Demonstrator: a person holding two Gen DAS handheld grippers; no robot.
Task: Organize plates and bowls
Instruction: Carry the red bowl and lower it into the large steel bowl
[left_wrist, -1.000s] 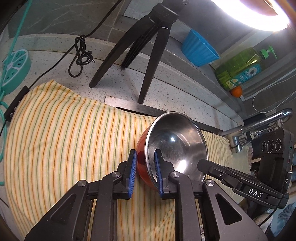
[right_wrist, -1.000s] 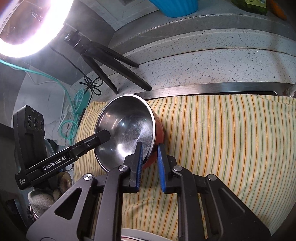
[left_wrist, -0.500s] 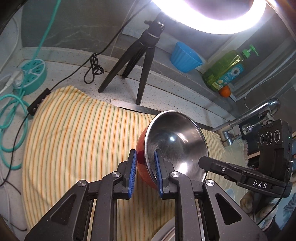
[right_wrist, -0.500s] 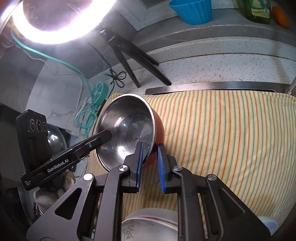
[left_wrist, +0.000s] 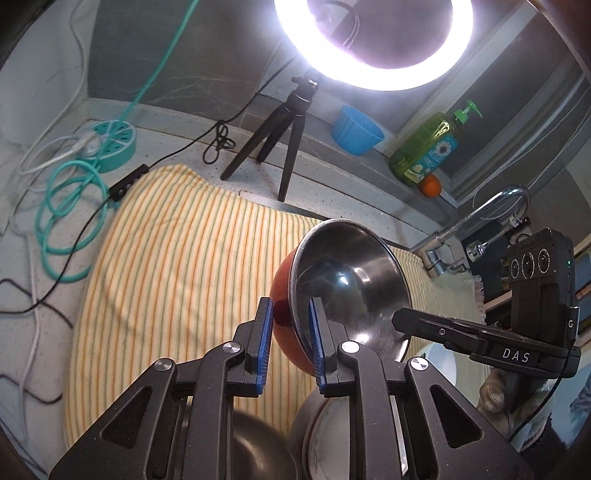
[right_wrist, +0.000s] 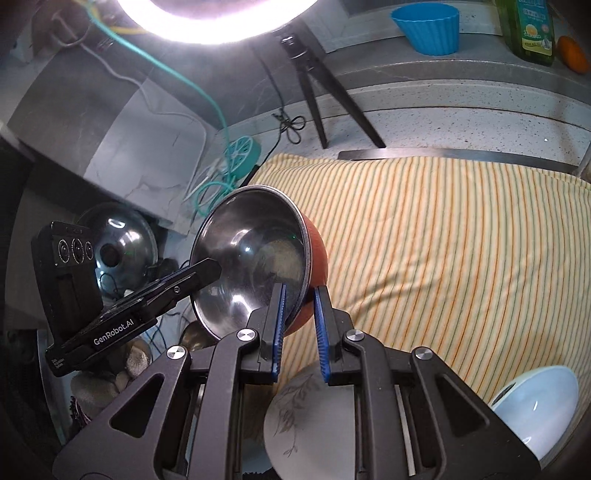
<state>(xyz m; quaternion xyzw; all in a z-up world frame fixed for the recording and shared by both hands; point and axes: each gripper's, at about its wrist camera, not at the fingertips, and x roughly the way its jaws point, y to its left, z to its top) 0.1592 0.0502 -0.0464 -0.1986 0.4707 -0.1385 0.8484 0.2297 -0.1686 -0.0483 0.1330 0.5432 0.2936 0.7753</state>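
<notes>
here: bowl (left_wrist: 343, 280), steel inside, red outside, tilted above striped cloth (left_wrist: 177, 266); left gripper (left_wrist: 291, 336) and right gripper (right_wrist: 299, 325) fingers each pinching its rim.

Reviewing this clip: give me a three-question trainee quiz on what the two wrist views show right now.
1. True or false: only one gripper grips the red bowl.
2. What lies beneath the bowl? A) striped cloth B) bare counter C) tray
3. Fill in: the bowl's inside is ___.

Key: 1. False: the left gripper and right gripper each clamp its rim. 2. A. 3. Shiny metal.
</notes>
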